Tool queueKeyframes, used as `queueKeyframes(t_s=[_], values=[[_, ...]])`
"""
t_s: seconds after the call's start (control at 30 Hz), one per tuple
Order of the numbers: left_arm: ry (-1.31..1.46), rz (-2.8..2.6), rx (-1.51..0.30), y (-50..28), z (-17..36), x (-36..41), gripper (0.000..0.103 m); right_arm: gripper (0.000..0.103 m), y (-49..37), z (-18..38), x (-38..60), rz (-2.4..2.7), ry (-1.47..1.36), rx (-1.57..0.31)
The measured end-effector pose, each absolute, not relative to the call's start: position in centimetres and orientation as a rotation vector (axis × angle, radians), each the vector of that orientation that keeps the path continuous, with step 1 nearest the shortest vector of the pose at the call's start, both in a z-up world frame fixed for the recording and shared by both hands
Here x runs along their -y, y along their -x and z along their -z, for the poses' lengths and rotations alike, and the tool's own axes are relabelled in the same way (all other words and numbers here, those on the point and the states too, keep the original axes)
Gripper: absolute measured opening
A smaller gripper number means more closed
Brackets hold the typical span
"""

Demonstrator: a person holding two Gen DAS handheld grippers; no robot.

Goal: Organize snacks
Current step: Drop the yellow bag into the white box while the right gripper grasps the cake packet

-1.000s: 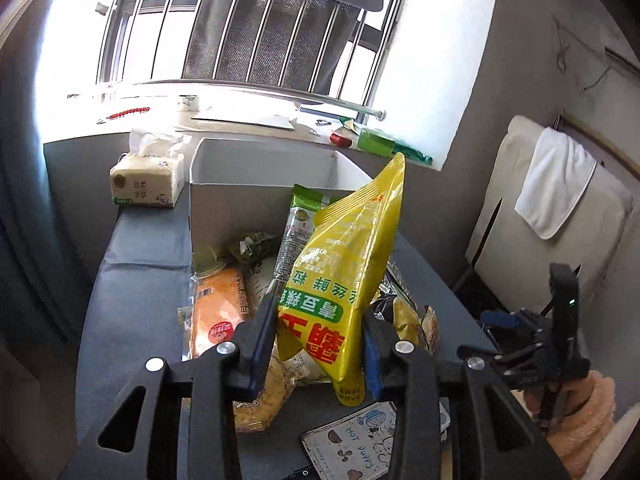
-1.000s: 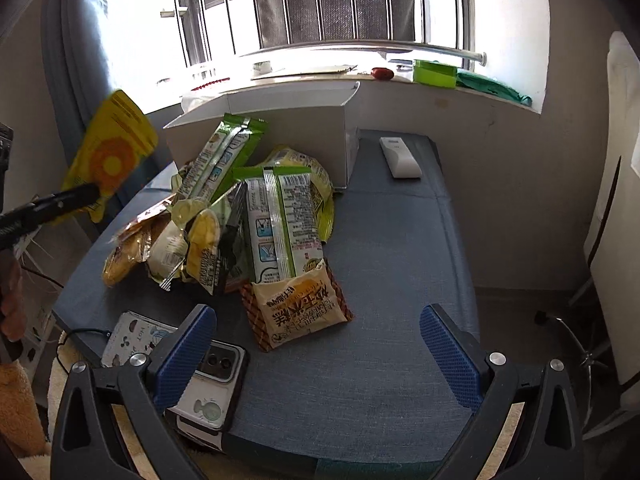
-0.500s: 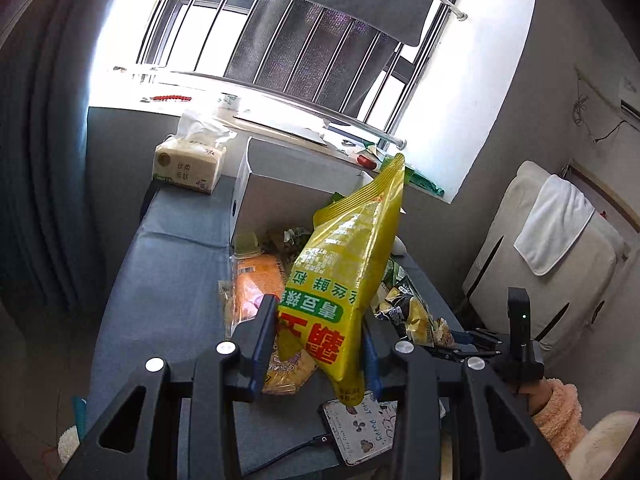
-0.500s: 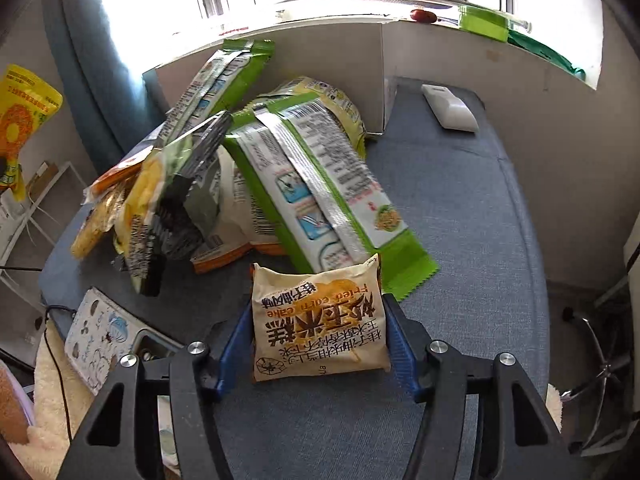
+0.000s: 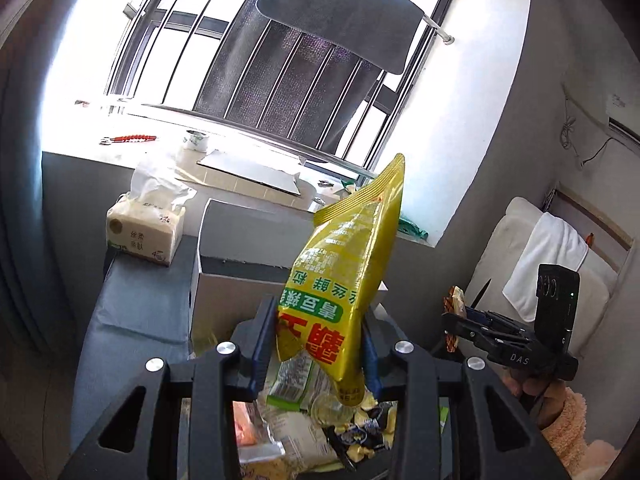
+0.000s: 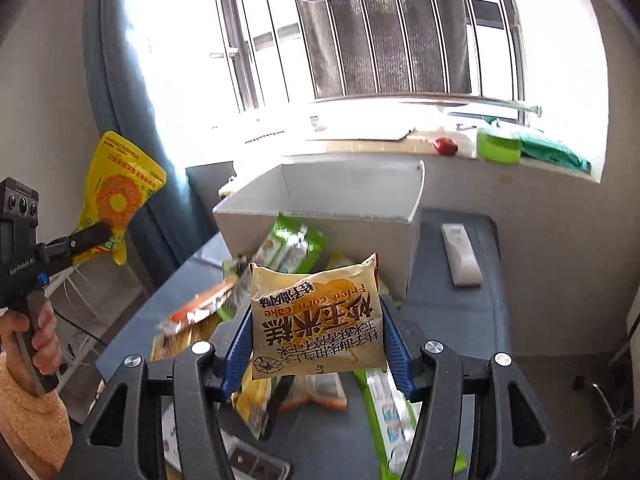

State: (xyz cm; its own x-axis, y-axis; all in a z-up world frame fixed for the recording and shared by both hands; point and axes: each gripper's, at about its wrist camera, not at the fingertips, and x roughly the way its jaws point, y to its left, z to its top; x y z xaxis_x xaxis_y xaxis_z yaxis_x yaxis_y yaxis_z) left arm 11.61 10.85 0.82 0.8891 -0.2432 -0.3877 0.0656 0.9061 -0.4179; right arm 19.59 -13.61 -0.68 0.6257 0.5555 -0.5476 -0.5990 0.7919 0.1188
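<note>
tongs [image 5: 320,344] gripping yellow bag [image 5: 344,276] aloft

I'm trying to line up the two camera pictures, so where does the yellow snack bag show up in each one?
Left wrist view: the yellow snack bag fills the centre, clamped between the left gripper fingers.
Right wrist view: the same bag hangs at the far left, pinched by that gripper.
Shared landmark: the open white box on the table below the window.
</note>
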Motion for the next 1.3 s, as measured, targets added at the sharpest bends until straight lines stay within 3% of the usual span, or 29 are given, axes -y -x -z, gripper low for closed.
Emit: queueKeyframes(t_s=[0.4, 0.47, 0.5, 0.53, 0.57, 0.6, 0.63, 0.8, 1.03, 1.3], values=[[0.397, 0.031, -0.614, -28.6, -0.2, -13.6, 0.042, 0.063, -36.0, 0.7, 6.7, -0.613, -0.024, -0.767], [0.403, 0.01, -0.634, -29.8, 0.3, -13.9, 0.053, 0.063, -37.2, 1.4, 6.4, -0.599, -0.011, -0.796], [0.412, -0.002, -0.648, -30.2, 0.6, -14.1, 0.072, 0.067, -37.8, 1.7, 6.1, -0.603, -0.007, -0.807], [0.414, -0.021, -0.661, -30.5, 0.8, -14.4, 0.093, 0.076, -38.2, 1.9, 5.9, -0.606, -0.005, -0.821], [0.412, -0.046, -0.661, -30.4, 0.9, -14.6, 0.101, 0.083, -38.6, 2.0, 5.8, -0.597, -0.009, -0.827], [0.407, -0.06, -0.659, -30.2, 0.8, -14.8, 0.103, 0.097, -38.8, 1.9, 5.9, -0.584, -0.019, -0.821], [0.396, -0.058, -0.669, -30.1, 0.8, -14.9, 0.103, 0.103, -38.9, 1.8, 6.1, -0.574, -0.026, -0.809], [0.331, -0.092, -0.661, -28.0, -0.7, -14.6, 0.103, 0.103, -38.5, 1.1, 7.6, -0.627, -0.131, -0.819], [0.228, -0.09, -0.49, -21.5, -4.0, -12.5, 0.103, 0.103, -34.5, -1.7, 10.0, -0.745, -0.26, -0.739], [0.178, -0.037, -0.484, -12.9, -4.6, -8.8, 0.103, 0.103, -25.3, -4.6, 13.2, -0.766, -0.178, -0.616]])
